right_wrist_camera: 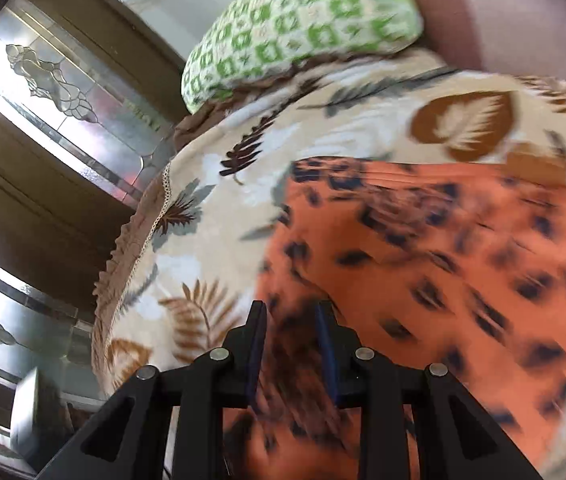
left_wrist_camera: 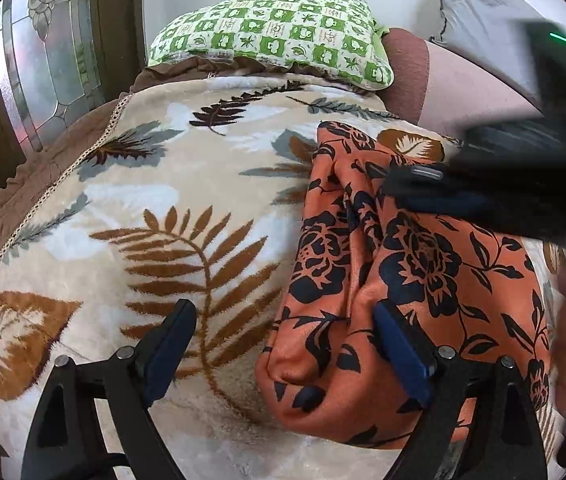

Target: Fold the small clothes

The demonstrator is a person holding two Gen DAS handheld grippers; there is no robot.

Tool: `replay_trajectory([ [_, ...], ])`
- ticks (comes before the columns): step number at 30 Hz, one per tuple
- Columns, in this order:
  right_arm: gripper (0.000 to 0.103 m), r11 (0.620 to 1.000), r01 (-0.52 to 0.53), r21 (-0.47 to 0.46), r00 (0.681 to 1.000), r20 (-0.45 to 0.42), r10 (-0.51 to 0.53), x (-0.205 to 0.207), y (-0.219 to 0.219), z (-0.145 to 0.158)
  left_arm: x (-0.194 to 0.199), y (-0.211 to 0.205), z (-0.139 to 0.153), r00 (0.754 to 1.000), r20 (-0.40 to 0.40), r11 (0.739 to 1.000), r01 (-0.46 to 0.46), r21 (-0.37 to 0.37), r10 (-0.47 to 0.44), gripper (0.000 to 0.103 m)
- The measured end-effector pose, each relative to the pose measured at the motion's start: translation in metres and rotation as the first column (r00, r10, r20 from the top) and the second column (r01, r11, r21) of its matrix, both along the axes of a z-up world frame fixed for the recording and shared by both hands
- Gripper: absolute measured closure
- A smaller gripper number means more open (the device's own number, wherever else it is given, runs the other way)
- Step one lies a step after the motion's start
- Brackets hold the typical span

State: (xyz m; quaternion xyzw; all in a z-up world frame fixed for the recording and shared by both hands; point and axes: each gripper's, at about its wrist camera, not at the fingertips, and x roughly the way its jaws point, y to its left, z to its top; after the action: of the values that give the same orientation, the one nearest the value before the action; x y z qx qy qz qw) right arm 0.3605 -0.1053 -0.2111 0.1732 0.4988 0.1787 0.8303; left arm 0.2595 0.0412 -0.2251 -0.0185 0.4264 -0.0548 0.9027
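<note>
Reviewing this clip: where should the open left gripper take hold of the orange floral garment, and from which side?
Best guess: the rounded folded corner of the orange floral garment nearest the left gripper, approached from the bare leaf-print blanket side. That edge bulges up, so one finger can stay on top while the other slides under. The right gripper is at the far end.

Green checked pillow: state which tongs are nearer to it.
Right. The right tongs reach over the far part of the orange floral garment, toward the green checked pillow; the left tongs sit wide open at its near edge.
</note>
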Motion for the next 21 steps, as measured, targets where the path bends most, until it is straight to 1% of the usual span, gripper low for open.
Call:
replay_trajectory([
  [2, 0.073, 0.999, -0.001, -0.035, 1.000, -0.021, 0.000, 0.020, 0.014, -0.016, 0.002, 0.000, 0.000, 1.000, 0.011, 1.000, -0.004, 0.022, 0.003, 0.012],
  [3, 0.073, 0.999, 0.001, -0.046, 1.000, -0.025, -0.002, 0.027, 0.017, -0.021, 0.003, 0.001, 0.000, 1.000, 0.010, 1.000, -0.005, 0.020, 0.005, 0.012],
  [6, 0.073, 1.000, 0.022, -0.013, 1.000, -0.012, -0.022, 0.036, 0.009, -0.015, 0.005, 0.004, -0.001, 1.000, -0.009, 1.000, -0.001, -0.015, 0.001, 0.011],
  [7, 0.073, 0.999, 0.044, -0.002, 0.999, 0.003, -0.044, 0.036, -0.001, -0.009, 0.004, 0.004, -0.001, 1.000, -0.012, 1.000, 0.002, -0.015, -0.002, 0.011],
  [8, 0.073, 0.996, 0.083, -0.011, 0.996, 0.032, -0.083, 0.035, -0.014, -0.002, 0.004, 0.003, -0.001, 1.000, -0.010, 1.000, 0.003, -0.011, -0.003, 0.011],
  [11, 0.073, 0.978, 0.194, -0.082, 0.979, 0.074, -0.188, 0.034, -0.052, 0.010, 0.003, 0.003, -0.001, 1.000, -0.012, 1.000, 0.002, -0.011, -0.002, 0.011],
  [14, 0.073, 0.940, 0.328, -0.091, 0.944, 0.078, -0.321, 0.033, -0.101, 0.011, 0.003, 0.003, -0.001, 1.000, -0.012, 1.000, 0.000, -0.014, 0.000, 0.011],
  [15, 0.073, 0.920, 0.381, -0.089, 0.924, 0.075, -0.375, 0.034, -0.117, 0.007, 0.003, 0.002, -0.001, 1.000, -0.010, 1.000, 0.000, -0.012, 0.000, 0.011],
  [16, 0.073, 0.904, 0.421, -0.075, 0.907, 0.054, -0.418, 0.036, -0.131, -0.002, 0.002, 0.002, -0.002, 1.000, -0.005, 1.000, 0.001, -0.007, -0.001, 0.011],
  [17, 0.073, 0.894, 0.443, -0.071, 0.896, 0.020, -0.443, 0.040, -0.141, -0.014, 0.002, 0.001, -0.002, 1.000, 0.000, 1.000, 0.003, -0.001, -0.003, 0.011],
  [18, 0.073, 0.894, 0.444, -0.065, 0.894, -0.029, -0.447, 0.046, -0.149, -0.031, 0.001, -0.001, -0.002, 1.000, 0.004, 1.000, 0.006, 0.002, -0.006, 0.011],
  [19, 0.073, 0.895, 0.444, -0.036, 0.895, -0.035, -0.445, 0.049, -0.153, -0.039, 0.001, -0.003, -0.003, 1.000, 0.007, 1.000, 0.010, 0.011, -0.010, 0.010],
  [20, 0.073, 0.893, 0.449, -0.009, 0.893, -0.009, -0.449, 0.048, -0.155, -0.040, 0.001, -0.003, -0.003, 1.000, 0.012, 1.000, 0.011, 0.020, -0.012, 0.009],
  [21, 0.073, 0.892, 0.451, -0.004, 0.892, -0.002, -0.451, 0.048, -0.156, -0.040, 0.002, -0.004, -0.003, 1.000, 0.018, 0.999, 0.007, 0.034, -0.008, 0.007],
])
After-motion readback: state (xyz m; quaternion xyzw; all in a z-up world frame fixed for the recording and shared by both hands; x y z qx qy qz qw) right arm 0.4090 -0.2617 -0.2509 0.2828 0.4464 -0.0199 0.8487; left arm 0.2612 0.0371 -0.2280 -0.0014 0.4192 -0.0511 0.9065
